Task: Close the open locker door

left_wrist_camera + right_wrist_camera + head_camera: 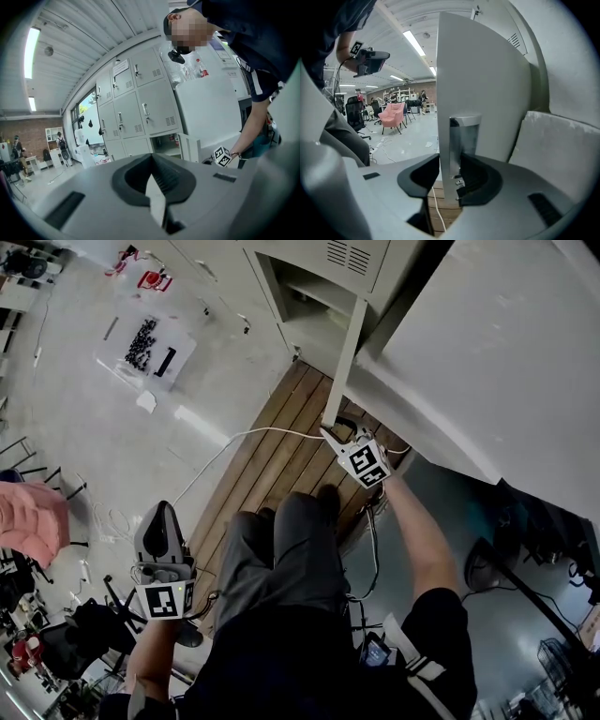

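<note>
The open locker door (345, 352) is a pale grey panel swung out from the bank of lockers (136, 103). It fills the middle of the right gripper view (483, 79). My right gripper (330, 435) is at the door's lower free edge. Its jaws stand on either side of that edge (451, 183), and the pads look pressed against it. The open compartment (309, 296) lies just behind. My left gripper (161, 510) hangs off to the left, well clear of the door. Its jaws meet at the tips (151, 159) with nothing between them.
A wooden floor panel (272, 465) lies under the door, with a white cable (244, 439) across it. A big white block (487, 343) stands right of the lockers. A pink chair (28, 521), black office chairs (84, 634) and floor clutter (145, 343) sit to the left.
</note>
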Tool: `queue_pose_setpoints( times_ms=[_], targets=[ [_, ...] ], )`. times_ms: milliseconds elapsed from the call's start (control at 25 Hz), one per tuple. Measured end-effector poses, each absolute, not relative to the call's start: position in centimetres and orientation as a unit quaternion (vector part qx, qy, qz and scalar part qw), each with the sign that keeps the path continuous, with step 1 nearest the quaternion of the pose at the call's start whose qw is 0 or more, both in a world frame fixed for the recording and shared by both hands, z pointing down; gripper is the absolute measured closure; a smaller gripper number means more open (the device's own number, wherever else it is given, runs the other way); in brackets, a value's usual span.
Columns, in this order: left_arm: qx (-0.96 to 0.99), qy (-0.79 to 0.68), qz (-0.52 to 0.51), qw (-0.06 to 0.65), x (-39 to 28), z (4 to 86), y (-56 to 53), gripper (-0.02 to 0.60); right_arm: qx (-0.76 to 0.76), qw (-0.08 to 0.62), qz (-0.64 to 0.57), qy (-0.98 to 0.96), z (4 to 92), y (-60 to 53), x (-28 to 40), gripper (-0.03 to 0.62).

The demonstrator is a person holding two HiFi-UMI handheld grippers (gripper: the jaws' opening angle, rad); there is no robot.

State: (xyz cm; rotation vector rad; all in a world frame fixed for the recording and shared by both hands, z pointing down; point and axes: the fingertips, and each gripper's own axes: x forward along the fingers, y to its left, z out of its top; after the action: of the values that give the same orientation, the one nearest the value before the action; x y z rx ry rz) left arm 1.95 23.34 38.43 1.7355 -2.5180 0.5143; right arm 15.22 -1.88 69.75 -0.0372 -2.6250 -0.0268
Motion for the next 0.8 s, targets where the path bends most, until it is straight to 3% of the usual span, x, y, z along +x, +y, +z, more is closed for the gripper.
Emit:
queue_pose_setpoints(
  times_ms=[800],
  targets=[
    [0.529,-0.832,0.164,0.035,0.1,37.8,23.4,0.580,0.029,0.280,0.025,-0.959,70.5,-1.3,12.0,0.467]
  ],
)
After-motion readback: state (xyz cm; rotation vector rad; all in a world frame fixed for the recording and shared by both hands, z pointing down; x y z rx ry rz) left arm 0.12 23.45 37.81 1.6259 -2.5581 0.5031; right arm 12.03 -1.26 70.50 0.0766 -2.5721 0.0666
